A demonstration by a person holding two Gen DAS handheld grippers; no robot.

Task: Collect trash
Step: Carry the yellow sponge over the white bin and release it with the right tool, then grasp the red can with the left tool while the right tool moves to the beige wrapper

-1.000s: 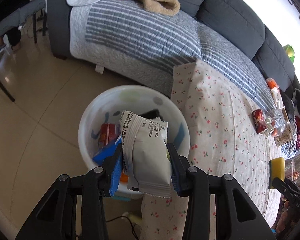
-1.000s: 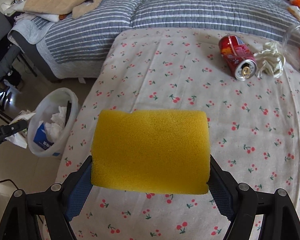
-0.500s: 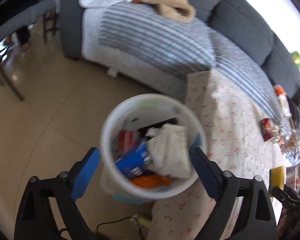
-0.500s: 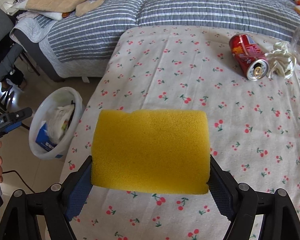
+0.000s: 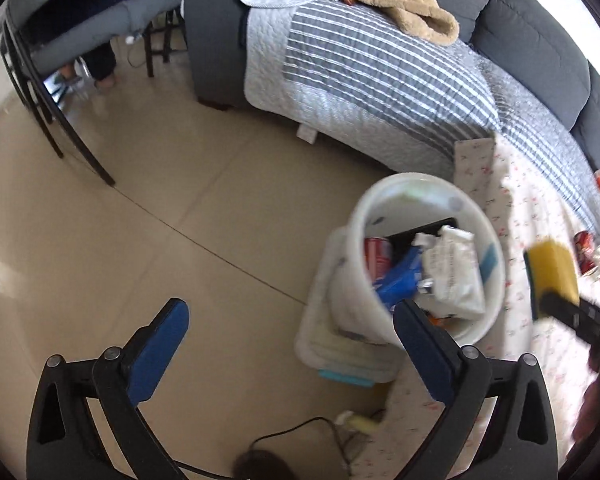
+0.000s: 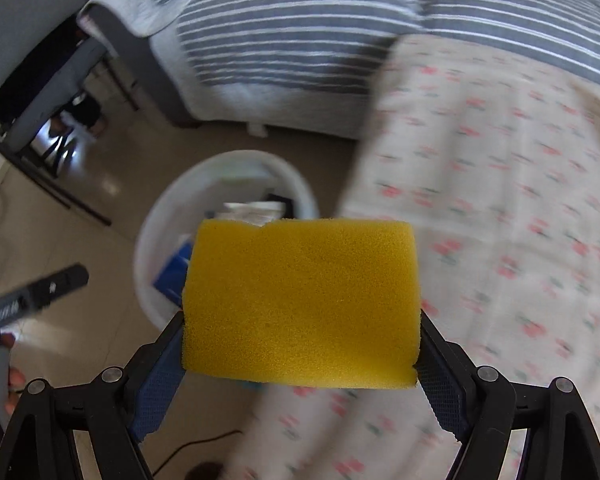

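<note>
A white trash bin [image 5: 428,196] stands on the floor beside the cherry-print table; it also shows in the right wrist view [image 6: 236,168]. A white snack wrapper [image 5: 452,272] lies in it among blue and red packets. My left gripper [image 5: 292,340] is open and empty, above the floor left of the bin. My right gripper [image 6: 300,352] is shut on a yellow sponge [image 6: 300,304] and holds it over the bin's edge; the sponge also shows in the left wrist view [image 5: 552,272]. A red can [image 5: 584,248] lies on the table.
A sofa with a striped grey blanket [image 5: 380,72] runs behind the bin. A clear lidded box [image 5: 340,344] sits under the bin. A cable [image 5: 300,432] lies on the tiled floor. Dark chair legs [image 5: 60,128] stand at the left.
My left gripper opened, dropped the white wrapper into the bin and pulled back to the left. My right gripper carried the sponge from over the table to the bin.
</note>
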